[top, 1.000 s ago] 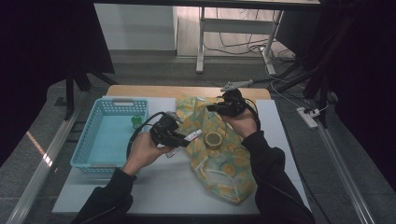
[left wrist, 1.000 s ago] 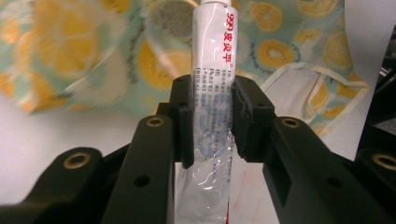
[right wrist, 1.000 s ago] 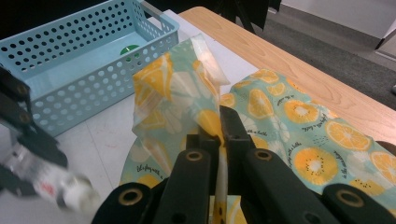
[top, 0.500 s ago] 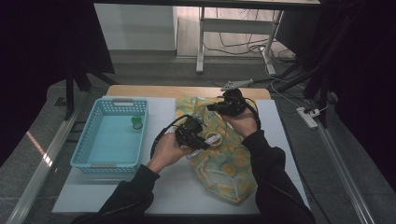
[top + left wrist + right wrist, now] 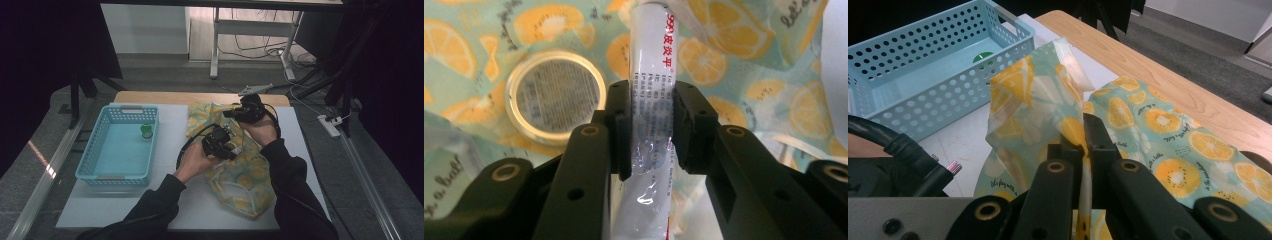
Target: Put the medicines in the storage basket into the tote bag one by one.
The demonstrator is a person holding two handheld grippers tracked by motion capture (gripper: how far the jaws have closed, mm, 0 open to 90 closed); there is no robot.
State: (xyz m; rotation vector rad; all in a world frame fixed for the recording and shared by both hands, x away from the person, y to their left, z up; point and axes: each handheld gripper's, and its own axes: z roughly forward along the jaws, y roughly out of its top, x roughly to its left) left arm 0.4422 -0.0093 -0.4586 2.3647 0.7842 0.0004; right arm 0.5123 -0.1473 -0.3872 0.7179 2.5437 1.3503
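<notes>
Left tongs (image 5: 651,127) clamp tube (image 5: 651,75); right tongs (image 5: 1083,145) pinch bag (image 5: 1028,105)

A thin, crinkly printed bag (image 5: 240,170) with orange slices on pale green has a soft sheen. A white squeeze tube (image 5: 653,125) looks like smooth, glossy plastic that catches the light. At ten o'clock from it lies a round lid (image 5: 555,96) with a shiny gold metal rim. The left hand-held gripper (image 5: 651,125) is matt black plastic. The blue basket (image 5: 120,145) is perforated matt plastic. The worktop (image 5: 185,207) is matt white, with bare wood along its far edge.
</notes>
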